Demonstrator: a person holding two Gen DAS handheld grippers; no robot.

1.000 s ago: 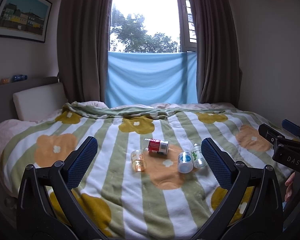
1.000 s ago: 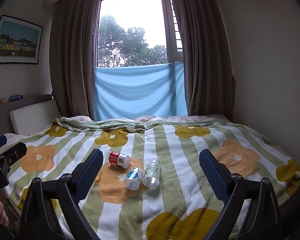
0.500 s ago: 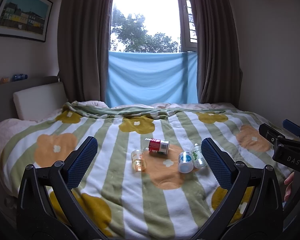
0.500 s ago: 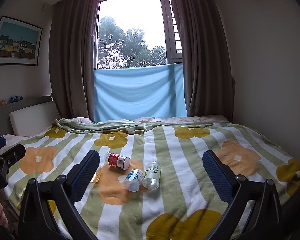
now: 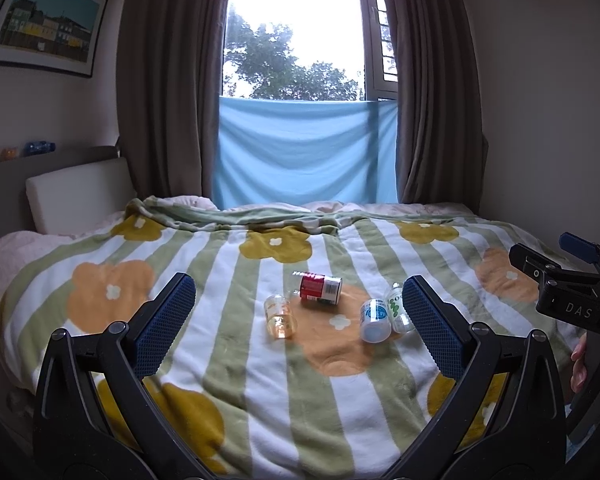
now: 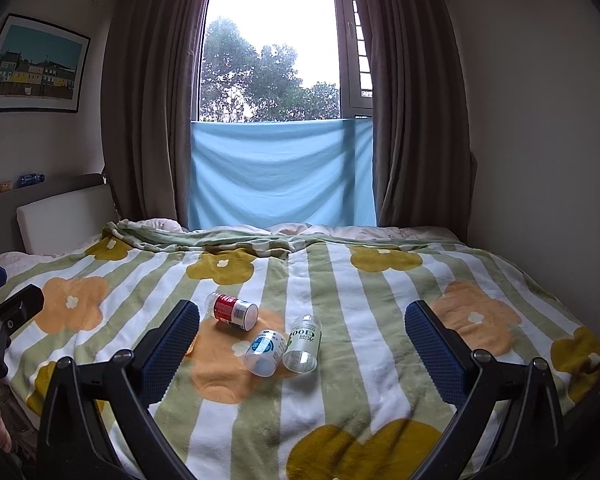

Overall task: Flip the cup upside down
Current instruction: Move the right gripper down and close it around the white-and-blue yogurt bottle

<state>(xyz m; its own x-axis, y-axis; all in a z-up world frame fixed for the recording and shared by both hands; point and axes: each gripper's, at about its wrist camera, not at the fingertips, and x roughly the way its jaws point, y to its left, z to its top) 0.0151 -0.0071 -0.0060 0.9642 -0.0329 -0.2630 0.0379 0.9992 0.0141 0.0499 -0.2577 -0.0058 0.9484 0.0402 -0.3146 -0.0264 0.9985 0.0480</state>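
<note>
Left wrist view: left hand-held gripper (image 5: 299, 312) wide apart, empty, hovering above near edge of bed (image 5: 100, 320), aimed at small cluster on striped flower blanket (image 5: 228, 360). Four items there, all lying on sides: small clear cup (image 5: 280, 316) with amber tint, leftmost, mouth toward camera; red-label can (image 5: 318, 288) just behind it; blue-label bottle (image 5: 375, 315) and green-label bottle (image 5: 398, 309) touching each other further right. Cup apart from can by a small gap, well apart from both bottles. Right edge shows right hand-held gripper body, held level beside bed, nothing near it.

Right wrist view: right hand-held gripper (image 6: 302, 334) also wide apart, empty, pads framing can (image 6: 236, 312) and the two bottles (image 6: 265, 350) (image 6: 303, 342). Cup almost hidden behind left pad (image 6: 172, 344), only an orange sliver visible; orientation cannot be told from here.

Judgement: pre-grasp stage, nothing touched, flip not started. Both held back and open probably to keep options; left one sits closer in line with cup, so likely the picker. Cup on its side on soft blanket means a side pinch then rotation to mouth-down. Risks: thin cup slipping, plush surface tipping it once set down, can nudged during approach.
</note>
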